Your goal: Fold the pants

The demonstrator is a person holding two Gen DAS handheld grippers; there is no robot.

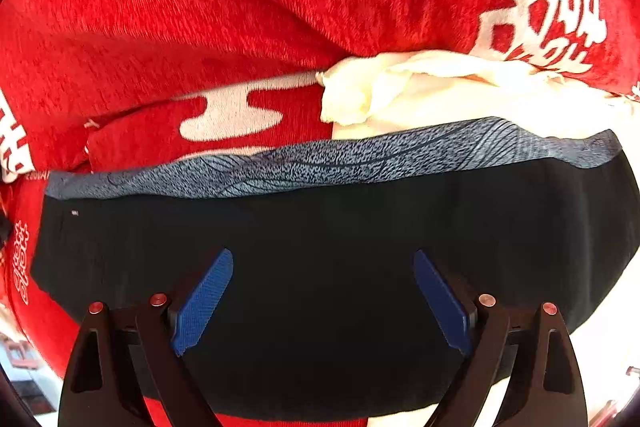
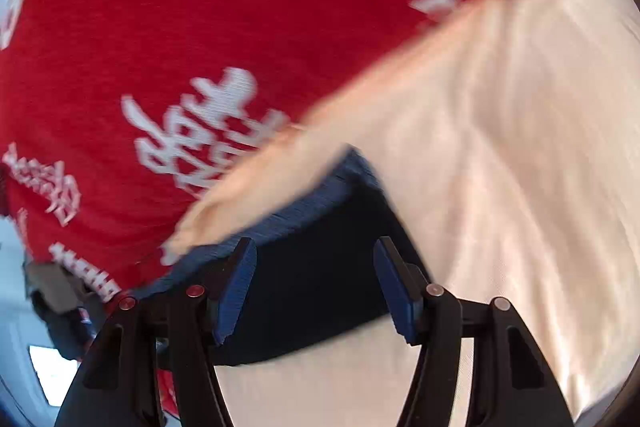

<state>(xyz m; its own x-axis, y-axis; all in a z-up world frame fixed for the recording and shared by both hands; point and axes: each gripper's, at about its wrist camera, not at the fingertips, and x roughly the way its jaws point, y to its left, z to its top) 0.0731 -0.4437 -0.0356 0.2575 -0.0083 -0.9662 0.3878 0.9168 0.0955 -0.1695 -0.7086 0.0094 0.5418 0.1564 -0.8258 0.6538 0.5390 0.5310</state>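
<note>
The pants [image 1: 320, 267] are black with a blue-grey patterned waistband [image 1: 320, 163] and lie folded on a red blanket. My left gripper [image 1: 323, 301] is open just above the black cloth, its blue pads [image 1: 204, 301] wide apart and empty. In the right wrist view the pants [image 2: 316, 291] show as a dark folded corner with the blue band [image 2: 320, 199] along its far edge. My right gripper [image 2: 315, 289] is open over that corner, holding nothing.
A red blanket [image 1: 240, 7] with white lettering covers the surface, also in the right wrist view [image 2: 200, 39]. A cream cloth [image 1: 420, 87] lies bunched beyond the waistband and spreads wide at the right [image 2: 500, 147].
</note>
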